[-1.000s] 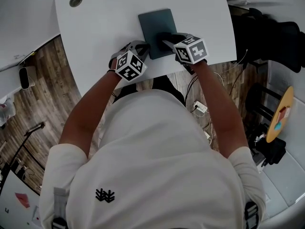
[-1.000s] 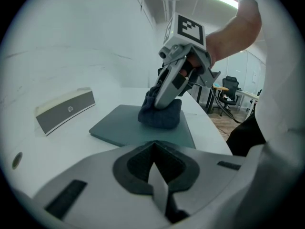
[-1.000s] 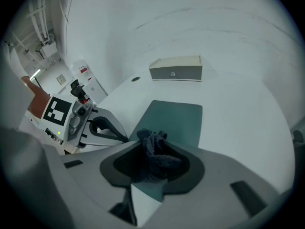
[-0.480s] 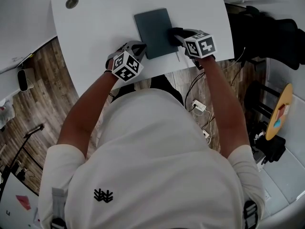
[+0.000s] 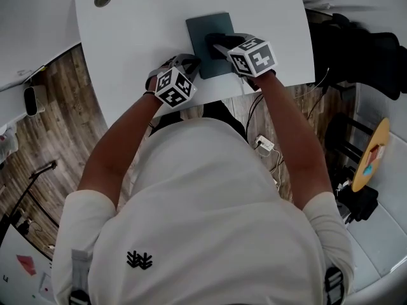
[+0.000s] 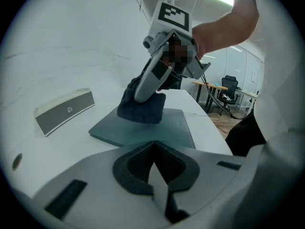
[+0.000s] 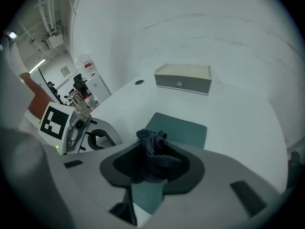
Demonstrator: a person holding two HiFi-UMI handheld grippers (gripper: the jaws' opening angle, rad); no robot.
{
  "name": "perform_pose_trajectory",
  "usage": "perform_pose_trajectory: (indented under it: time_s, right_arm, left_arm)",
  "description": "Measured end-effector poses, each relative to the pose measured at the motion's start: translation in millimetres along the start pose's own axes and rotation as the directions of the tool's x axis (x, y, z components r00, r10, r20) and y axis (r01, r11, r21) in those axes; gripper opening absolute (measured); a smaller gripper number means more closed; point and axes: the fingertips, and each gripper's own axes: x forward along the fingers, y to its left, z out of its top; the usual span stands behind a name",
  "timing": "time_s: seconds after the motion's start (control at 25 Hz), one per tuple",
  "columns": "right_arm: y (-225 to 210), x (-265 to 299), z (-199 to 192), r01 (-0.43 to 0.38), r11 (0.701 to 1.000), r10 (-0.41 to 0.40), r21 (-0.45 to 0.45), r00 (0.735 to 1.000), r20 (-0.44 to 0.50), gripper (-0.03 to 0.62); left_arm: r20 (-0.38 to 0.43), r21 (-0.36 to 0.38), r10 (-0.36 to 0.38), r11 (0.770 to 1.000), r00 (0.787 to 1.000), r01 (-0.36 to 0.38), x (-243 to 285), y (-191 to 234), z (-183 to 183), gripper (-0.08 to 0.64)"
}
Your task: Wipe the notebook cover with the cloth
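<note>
Head view, cloth [image 5: 215, 43] slid L onto notebook [image 5: 203, 27]

Notebook look: the notebook [image 5: 202, 29] is a closed rectangle with a plain dark teal-grey cover.
Notebook pose: it lies flat on the white table [image 5: 140, 30], close to the near edge and turned slightly askew.
Cloth look: the cloth [image 6: 142, 109] is dark navy and fuzzy, bunched into a small wad.
Cloth state: it is pinched between the jaws of the right gripper [image 5: 219, 46], with its bulk hanging below them.
Cloth place: it is pressed down on the notebook cover, about the middle, with bare cover showing around it.
</note>
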Motion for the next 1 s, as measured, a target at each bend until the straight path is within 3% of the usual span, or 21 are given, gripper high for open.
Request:
perform_pose_trajectory:
  time_s: [0.36, 1.0]
  right_arm:
    - [30.5, 31.5, 10.6, -0.057, 0.996, 0.056, -0.075, 0.998, -0.023, 0.120]
    - [-57.7, -5.9, -23.6, 0.077, 0.997, -0.077, 0.009, 0.996, -0.043, 0.120]
  left_arm:
    - [0.002, 0.003, 0.002, 1.000, 1.000, -0.002, -1.3, 0.0, 0.0, 0.005]
    - [0.004, 0.006, -0.003, 1.000, 1.000, 0.003, -4.9, 0.1, -1.3, 0.005]
